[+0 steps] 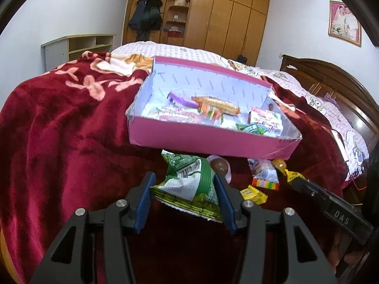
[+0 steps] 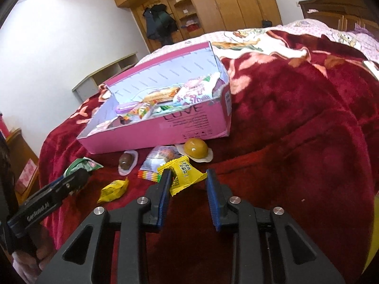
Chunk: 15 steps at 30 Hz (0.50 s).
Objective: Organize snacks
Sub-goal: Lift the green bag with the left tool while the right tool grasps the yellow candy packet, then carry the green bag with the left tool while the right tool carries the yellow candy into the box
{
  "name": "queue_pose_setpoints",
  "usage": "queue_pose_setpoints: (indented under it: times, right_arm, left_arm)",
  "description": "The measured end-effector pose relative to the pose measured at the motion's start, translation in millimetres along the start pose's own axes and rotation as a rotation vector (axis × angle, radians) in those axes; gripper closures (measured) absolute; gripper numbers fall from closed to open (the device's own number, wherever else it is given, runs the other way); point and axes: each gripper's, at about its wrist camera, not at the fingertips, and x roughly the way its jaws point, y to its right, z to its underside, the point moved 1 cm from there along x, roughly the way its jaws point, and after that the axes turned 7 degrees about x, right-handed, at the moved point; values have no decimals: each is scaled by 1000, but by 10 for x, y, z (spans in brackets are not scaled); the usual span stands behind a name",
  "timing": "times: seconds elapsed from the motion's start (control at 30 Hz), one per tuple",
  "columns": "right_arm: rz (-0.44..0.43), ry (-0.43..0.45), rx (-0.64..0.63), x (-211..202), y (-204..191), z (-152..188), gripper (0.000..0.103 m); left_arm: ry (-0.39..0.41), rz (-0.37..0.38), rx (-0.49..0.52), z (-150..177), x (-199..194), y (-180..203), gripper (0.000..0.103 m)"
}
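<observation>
Up close in the left wrist view, the left claw (image 1: 183, 195) was clamped on a green snack packet (image 1: 189, 184), held above the red blanket (image 1: 59, 130) just short of the pink box (image 1: 213, 142), which already held several snacks. A chocolate ball (image 1: 219, 164) lay just beyond the packet. From the right wrist view, the right claw (image 2: 188, 188) had a yellow packet (image 2: 183, 172) between its blue pads, one pad on it and a gap at the other; by its reading it was closed. A second yellow packet (image 2: 113, 189) and a yellow jelly cup (image 2: 195, 150) lay nearby on the blanket.
</observation>
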Motion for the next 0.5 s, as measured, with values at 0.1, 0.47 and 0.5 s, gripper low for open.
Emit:
queue_pose_setpoints:
  times: [0.1, 0.47, 0.5]
  right_arm:
    - [-11, 8, -21, -56, -71, 1, 73]
    - [-36, 35, -54, -156, -219, -103, 73]
    - [-36, 37, -61, -163, -236, -117, 73]
  left_arm:
    - [18, 0, 5, -59, -47, 8, 50]
    - [48, 17, 2, -301, -96, -24, 50]
    - [53, 19, 1, -330, -96, -36, 50]
